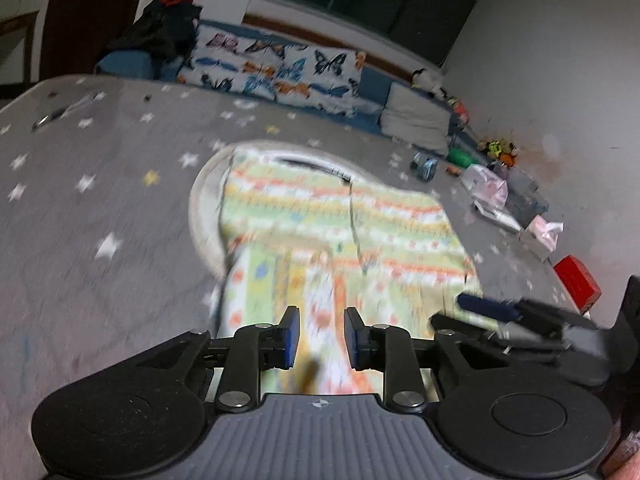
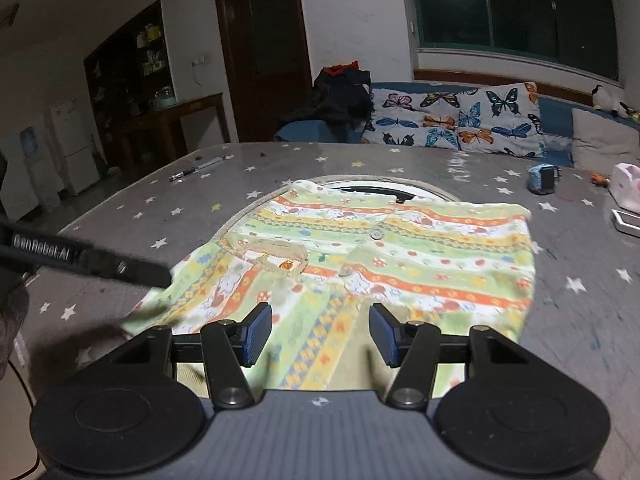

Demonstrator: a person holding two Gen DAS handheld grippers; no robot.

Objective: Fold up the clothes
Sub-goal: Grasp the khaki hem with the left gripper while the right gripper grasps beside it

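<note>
Both tools (image 1: 322,338) (image 2: 320,334) gape over the shirt (image 2: 360,264), seemingly lying crosswise.

Both units are built alike. On the left gripper (image 1: 321,334) and right gripper (image 2: 320,332), black linkage arms with silver pivot screws carry blue ribbed pads (image 2: 256,332). A grey ribbed housing with a small crosshair mark is flanked by two black discs. White lettering is printed along a black finger at middle left of the right-wrist view.
</note>
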